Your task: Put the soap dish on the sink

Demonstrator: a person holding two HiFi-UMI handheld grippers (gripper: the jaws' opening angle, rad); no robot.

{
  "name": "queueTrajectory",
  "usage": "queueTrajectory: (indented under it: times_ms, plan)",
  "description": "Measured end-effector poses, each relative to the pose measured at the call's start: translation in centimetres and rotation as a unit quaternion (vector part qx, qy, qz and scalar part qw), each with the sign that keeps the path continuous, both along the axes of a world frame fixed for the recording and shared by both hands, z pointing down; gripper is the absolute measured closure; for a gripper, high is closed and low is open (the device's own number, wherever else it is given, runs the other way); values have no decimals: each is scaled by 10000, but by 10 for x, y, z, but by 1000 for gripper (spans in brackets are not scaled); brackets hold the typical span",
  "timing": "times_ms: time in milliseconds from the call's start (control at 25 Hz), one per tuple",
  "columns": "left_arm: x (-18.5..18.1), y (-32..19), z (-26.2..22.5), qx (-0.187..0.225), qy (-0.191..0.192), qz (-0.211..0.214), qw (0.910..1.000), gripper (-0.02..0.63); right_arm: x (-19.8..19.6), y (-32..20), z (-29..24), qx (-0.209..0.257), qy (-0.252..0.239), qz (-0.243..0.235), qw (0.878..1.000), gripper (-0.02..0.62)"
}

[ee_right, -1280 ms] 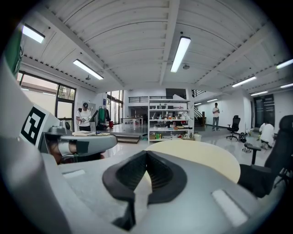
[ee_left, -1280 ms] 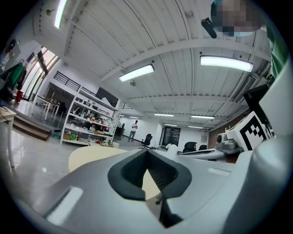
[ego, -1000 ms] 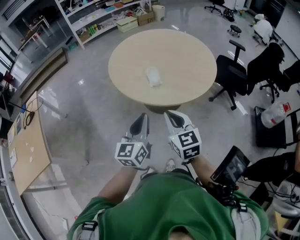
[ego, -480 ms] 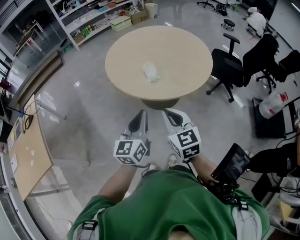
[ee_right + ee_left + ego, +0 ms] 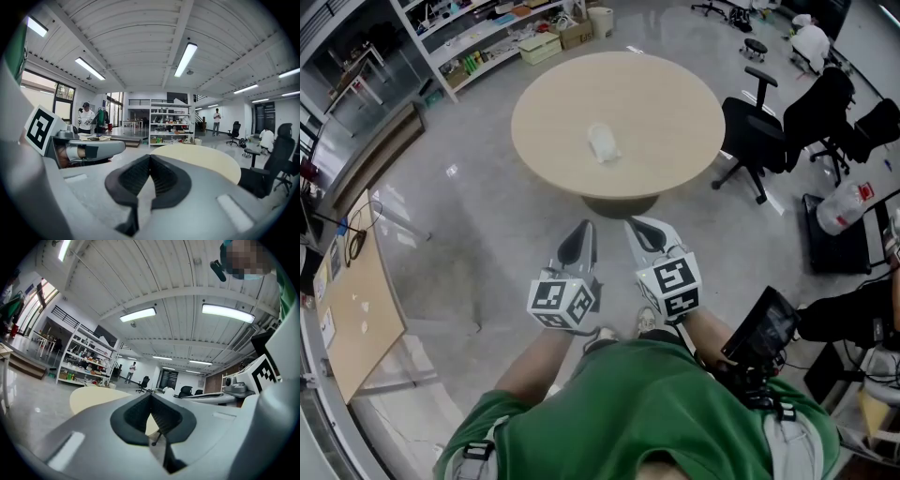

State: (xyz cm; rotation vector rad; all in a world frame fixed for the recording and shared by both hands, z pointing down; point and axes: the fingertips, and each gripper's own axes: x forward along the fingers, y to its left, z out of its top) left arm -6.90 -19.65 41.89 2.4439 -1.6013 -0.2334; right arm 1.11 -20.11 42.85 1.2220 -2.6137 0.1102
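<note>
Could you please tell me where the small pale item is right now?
In the head view, the small pale item lies alone near the middle of the round table, with black office chairs beyond the table's right edge.

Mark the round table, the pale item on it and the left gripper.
Table (image 5: 675,131): head view, bare top.
Pale item (image 5: 602,142): head view, its middle.
Left gripper (image 5: 585,234): head view, between its fingertips.
</note>
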Motion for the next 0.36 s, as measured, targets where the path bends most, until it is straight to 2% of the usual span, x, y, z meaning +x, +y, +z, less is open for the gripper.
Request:
queueTrajectory:
  times_ms: [360]
  plan:
    - [-12, 1, -1, 50, 11, -2, 10000, 600, -15, 1, 1, 48, 46, -50, 10000, 592]
